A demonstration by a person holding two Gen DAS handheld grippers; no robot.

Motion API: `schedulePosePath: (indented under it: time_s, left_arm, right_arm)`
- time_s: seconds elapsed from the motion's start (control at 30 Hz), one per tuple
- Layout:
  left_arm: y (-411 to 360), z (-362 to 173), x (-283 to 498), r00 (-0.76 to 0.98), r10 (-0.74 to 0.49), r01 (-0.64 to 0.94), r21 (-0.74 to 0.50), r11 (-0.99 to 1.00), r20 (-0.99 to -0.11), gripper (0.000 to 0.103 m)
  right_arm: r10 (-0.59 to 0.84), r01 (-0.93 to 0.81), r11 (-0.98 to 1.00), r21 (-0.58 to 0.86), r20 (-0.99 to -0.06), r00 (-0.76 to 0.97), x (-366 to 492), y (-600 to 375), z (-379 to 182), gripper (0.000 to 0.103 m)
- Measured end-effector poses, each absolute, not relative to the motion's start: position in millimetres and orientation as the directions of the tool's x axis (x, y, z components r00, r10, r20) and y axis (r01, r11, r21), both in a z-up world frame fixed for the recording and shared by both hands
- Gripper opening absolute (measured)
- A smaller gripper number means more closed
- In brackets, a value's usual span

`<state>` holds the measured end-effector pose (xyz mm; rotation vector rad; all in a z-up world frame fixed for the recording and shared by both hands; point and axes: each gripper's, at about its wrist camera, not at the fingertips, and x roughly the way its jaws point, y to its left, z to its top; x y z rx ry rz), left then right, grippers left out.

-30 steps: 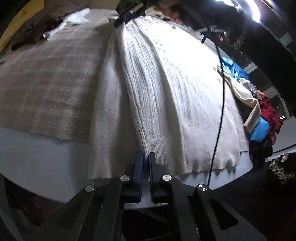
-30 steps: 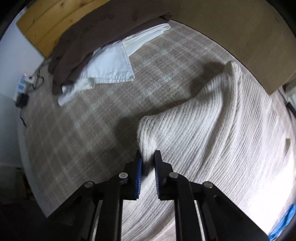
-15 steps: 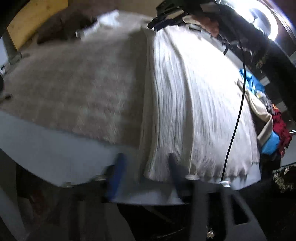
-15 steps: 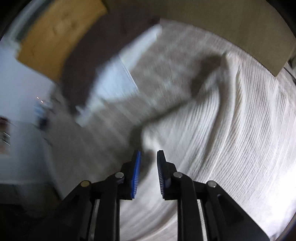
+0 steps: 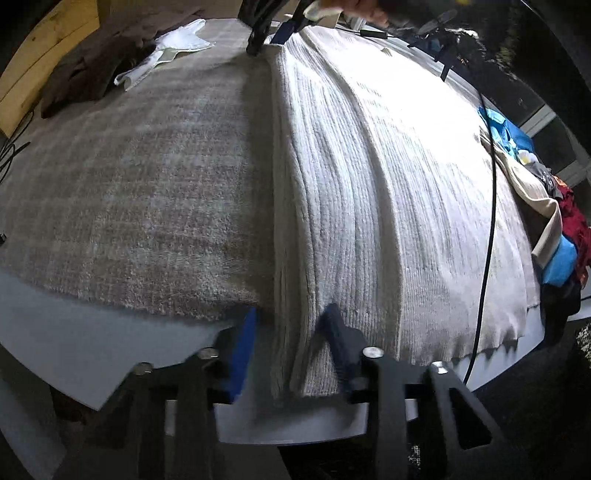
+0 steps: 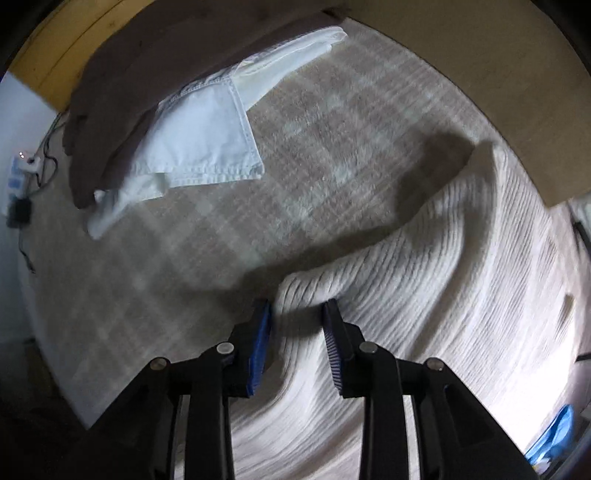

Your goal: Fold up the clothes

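Note:
A cream ribbed knit garment (image 5: 369, 177) lies lengthwise on the beige checked cover (image 5: 129, 177), folded along its left side into a thick edge. My left gripper (image 5: 291, 325) is open at the garment's near hem, its blue-padded fingers standing on either side of the folded edge. In the right wrist view the same knit (image 6: 443, 295) fills the right half, rumpled. My right gripper (image 6: 297, 314) is open, with the knit's folded corner lying loose between its fingers. The right gripper (image 5: 280, 26) also shows at the garment's far end in the left wrist view.
A folded white cloth (image 6: 199, 144) and a brown garment (image 6: 122, 88) lie at the far left by a wooden board (image 5: 37, 55). A pile of blue, red and tan clothes (image 5: 554, 229) sits at the right edge. A black cable (image 5: 487, 221) crosses the knit.
Both grippers have opened and let go of the knit's folded edge, which now lies flat on the cover. The left gripper has shifted slightly left along the hem.

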<state>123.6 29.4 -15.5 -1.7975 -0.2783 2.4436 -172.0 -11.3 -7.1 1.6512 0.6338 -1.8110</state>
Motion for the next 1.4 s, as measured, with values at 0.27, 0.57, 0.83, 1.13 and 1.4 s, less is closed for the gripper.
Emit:
schedulePosePath:
  time_s: [0.27, 0.57, 0.83, 1.13, 1.4]
  left_arm:
    - [53.2, -9.8, 118.8, -0.307, 0.175, -0.049, -0.168, -0.985, -0.935, 0.011]
    - [82.2, 37.8, 122.5, -0.365, 0.254, -0.159, -0.208, -0.965, -0.896, 0.011]
    - [143.4, 33.0, 118.4, -0.271, 0.300, -0.331, -0.204, -0.921, -0.915, 0.013]
    - [112.1, 55.8, 145.8, -0.256, 0.300, -0.265, -0.231, -0.936, -0.919, 0.017]
    - [116.6, 30.9, 118.0, -0.287, 0.319, -0.223, -0.260, -0.939, -0.903, 0.017]
  right_arm:
    - [-0.329, 0.653, -0.726, 0.213, -0.943, -0.058, -183.4, 38.0, 19.9, 0.009]
    - [-0.581, 0.457, -0.764, 0.455, -0.793, -0.182, -188.5, 178.0, 67.9, 0.009]
    - [-0.535, 0.277, -0.835, 0.475, -0.819, -0.208, -181.3, 266.3, 17.9, 0.011]
    - [-0.515, 0.357, -0.834, 0.420, -0.826, -0.229, -164.6, 269.7, 33.9, 0.026]
    - [-0.533, 0.471, -0.797, 0.380, -0.808, -0.252, -147.1, 233.1, 37.4, 0.026]
